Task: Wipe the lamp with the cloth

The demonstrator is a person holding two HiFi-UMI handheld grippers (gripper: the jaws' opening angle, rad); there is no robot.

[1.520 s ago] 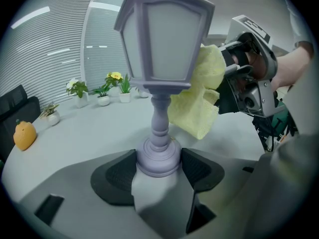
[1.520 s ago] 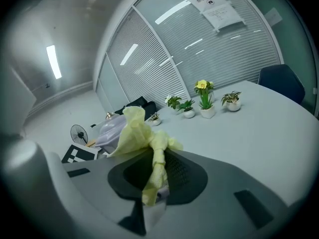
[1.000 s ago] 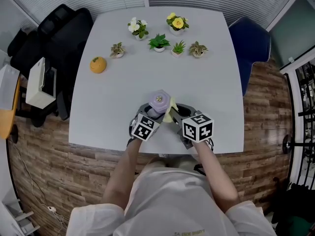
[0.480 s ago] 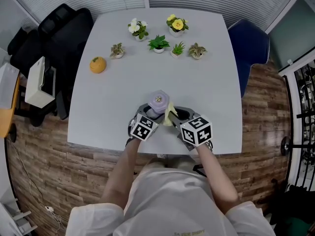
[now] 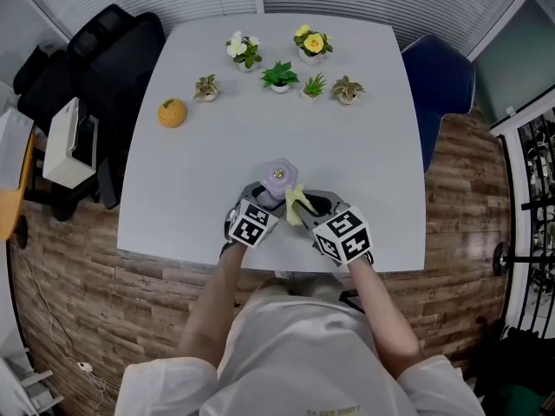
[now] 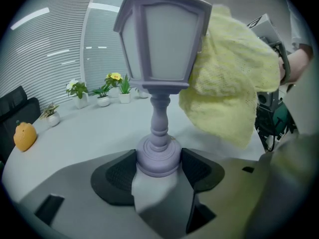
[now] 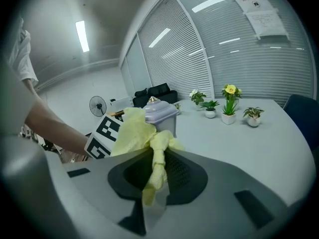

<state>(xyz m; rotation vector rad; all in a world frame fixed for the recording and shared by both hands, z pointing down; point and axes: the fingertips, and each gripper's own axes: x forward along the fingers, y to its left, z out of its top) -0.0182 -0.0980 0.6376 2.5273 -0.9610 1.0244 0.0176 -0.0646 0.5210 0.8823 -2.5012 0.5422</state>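
Left gripper [image 6: 158, 164] clamps the base of the lamp [image 6: 160, 49], upright at frame centre. Right gripper [image 7: 155, 173] pinches the cloth [image 7: 130, 133], bunched against the shade's right side; wiping likely follows that vertical axis.

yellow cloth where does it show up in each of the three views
Head view: the yellow cloth sits low centre, just right of the lilac lantern-shaped lamp.
Left gripper view: upper right, against the lamp's head.
Right gripper view: left of centre, pinched in the right gripper jaws.
Shared landmark: the lamp, right beside the cloth in all three views.
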